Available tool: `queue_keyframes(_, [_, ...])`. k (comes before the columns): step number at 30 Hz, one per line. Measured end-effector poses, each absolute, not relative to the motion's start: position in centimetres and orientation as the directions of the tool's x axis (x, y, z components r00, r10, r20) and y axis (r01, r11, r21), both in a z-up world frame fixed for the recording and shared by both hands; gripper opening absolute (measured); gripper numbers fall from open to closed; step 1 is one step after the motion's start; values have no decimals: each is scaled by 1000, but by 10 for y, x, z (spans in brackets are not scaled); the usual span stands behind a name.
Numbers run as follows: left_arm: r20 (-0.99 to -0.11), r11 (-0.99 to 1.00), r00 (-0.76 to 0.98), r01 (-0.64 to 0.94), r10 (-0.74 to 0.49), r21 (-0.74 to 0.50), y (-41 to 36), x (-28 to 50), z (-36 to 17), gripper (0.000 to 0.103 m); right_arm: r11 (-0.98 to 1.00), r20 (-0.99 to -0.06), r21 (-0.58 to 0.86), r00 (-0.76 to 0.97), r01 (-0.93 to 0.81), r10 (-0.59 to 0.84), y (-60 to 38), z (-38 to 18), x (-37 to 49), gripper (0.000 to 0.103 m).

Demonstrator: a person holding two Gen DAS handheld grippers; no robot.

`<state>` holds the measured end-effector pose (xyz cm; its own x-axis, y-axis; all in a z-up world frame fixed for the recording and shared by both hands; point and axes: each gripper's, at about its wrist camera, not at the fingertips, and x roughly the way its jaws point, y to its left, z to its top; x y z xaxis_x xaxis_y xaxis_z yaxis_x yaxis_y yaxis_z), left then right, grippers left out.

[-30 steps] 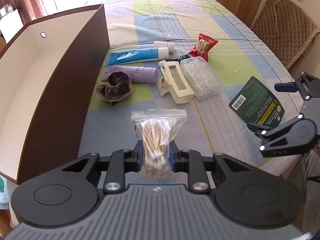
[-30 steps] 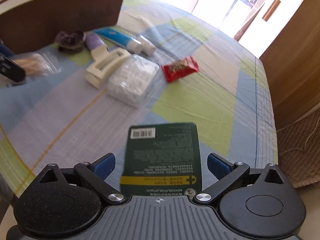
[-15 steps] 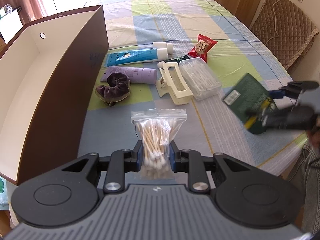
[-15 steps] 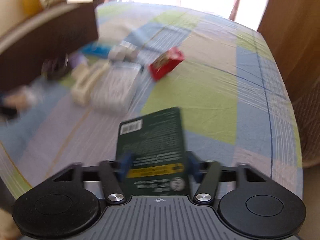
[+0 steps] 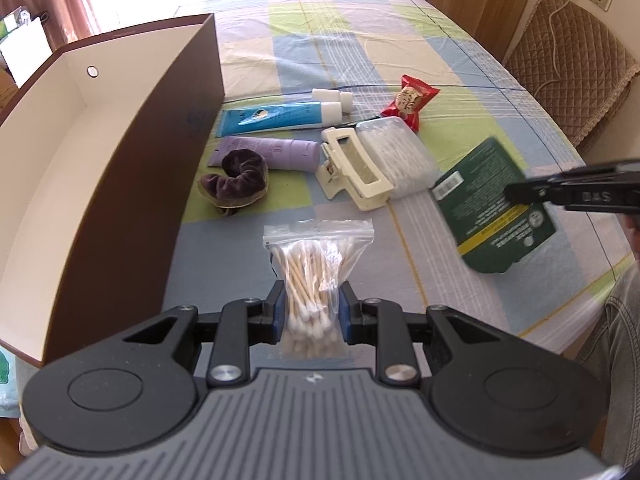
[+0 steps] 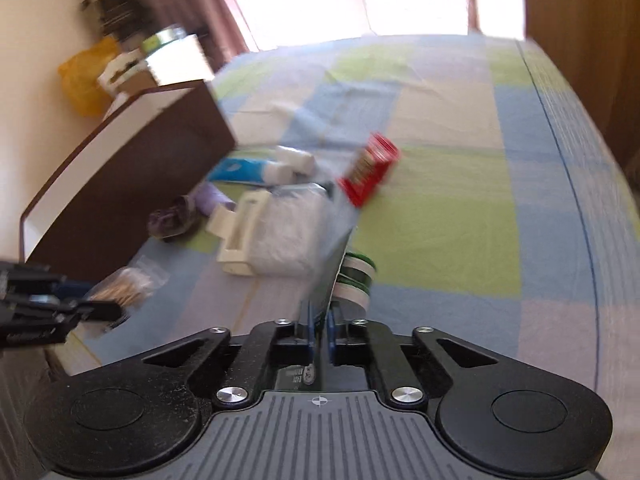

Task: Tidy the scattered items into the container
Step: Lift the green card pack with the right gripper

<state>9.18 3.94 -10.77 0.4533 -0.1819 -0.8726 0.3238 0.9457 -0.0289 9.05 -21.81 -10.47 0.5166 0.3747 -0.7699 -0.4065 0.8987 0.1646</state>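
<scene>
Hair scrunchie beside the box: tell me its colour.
Dark purple velvet scrunchie, clearest in the left wrist view.

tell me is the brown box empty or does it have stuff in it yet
Empty as far as it shows: the brown box has only bare white inner walls, though its floor is hidden. The cotton swab bag sits outside, in the left claw.
</scene>
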Motion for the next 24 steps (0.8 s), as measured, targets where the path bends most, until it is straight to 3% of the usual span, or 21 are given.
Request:
queue_keyframes(3, [-872, 950, 458, 310, -171, -24, 45, 93, -108, 22, 811, -791, -18, 504, -585, 346, -171, -97, 73, 4])
queue_keyframes(5, [-874, 954, 457, 299, -164, -23, 49, 92, -109, 22, 759, -825, -31, 446, -650, 348, -149, -103, 67, 5])
queue_keyframes(7, [-876, 957, 456, 290, -158, -22, 53, 92, -109, 22, 748, -841, 19, 394, -663, 371, -140, -110, 64, 29])
queue_keyframes(8, [-876, 958, 456, 287, -157, -22, 55, 91, -109, 22, 758, -838, 44, 389, -650, 382, -139, -112, 63, 60])
queue_keyframes(9, [-877, 958, 455, 284, -156, -23, 57, 89, -109, 22, 771, -830, 77, 388, -632, 401, -141, -112, 63, 71])
queue_keyframes(13, [-882, 961, 447, 276, -151, -24, 63, 86, -113, 22, 814, -814, 149, 398, -561, 423, -149, -115, 70, 71])
queue_keyframes(17, [-883, 961, 443, 275, -153, -28, 63, 86, -115, 22, 813, -836, 105, 392, -572, 383, -145, -127, 82, 71])
queue_keyframes(20, [-881, 959, 447, 282, -156, -27, 62, 85, -113, 22, 811, -854, 91, 373, -579, 363, -141, -142, 88, 51])
queue_keyframes(23, [-881, 959, 447, 283, -152, -22, 61, 85, -111, 21, 813, -865, 78, 367, -577, 343, -139, -156, 90, 47])
queue_keyframes(24, [-881, 959, 449, 283, -153, -22, 61, 85, -111, 22, 814, -866, 80, 364, -575, 342, -139, -158, 90, 35])
